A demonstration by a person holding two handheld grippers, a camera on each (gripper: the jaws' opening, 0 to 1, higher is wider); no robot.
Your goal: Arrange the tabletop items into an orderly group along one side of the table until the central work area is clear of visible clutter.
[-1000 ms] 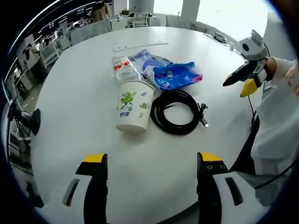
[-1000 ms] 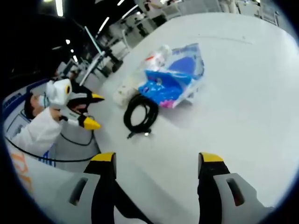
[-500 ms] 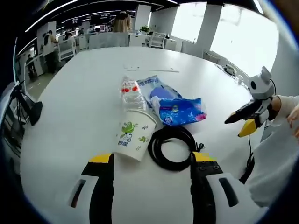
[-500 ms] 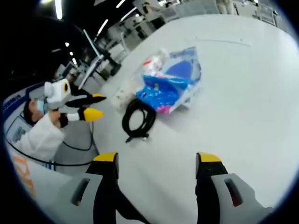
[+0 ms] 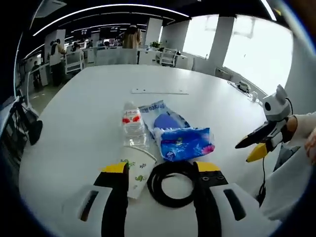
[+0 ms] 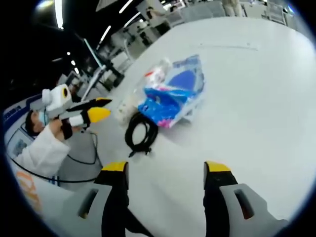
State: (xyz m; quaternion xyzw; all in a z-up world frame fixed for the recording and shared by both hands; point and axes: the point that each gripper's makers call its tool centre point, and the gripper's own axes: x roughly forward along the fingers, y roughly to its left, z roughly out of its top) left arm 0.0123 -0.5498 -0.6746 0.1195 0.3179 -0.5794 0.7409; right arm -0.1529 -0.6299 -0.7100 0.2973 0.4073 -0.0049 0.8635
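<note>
Left gripper [image 5: 160, 173] wide open and empty, hanging just over the near end of the clutter: paper cup [image 5: 137, 170] on its side by the left jaw, coiled black cable [image 5: 170, 182] between the jaws. Beyond, toward the table's middle, plastic bottle [image 5: 132, 123] and blue bags [image 5: 182, 143]. Right gripper [image 6: 165, 170] also open, empty, farther off to the right.

Clearance, round white table [image 5: 74, 113]
Cluster mid-table: black coiled cable [image 5: 173, 181], white paper cup [image 5: 137, 170], blue plastic bags [image 5: 183, 143] (touching); bare tabletop all around.
</note>
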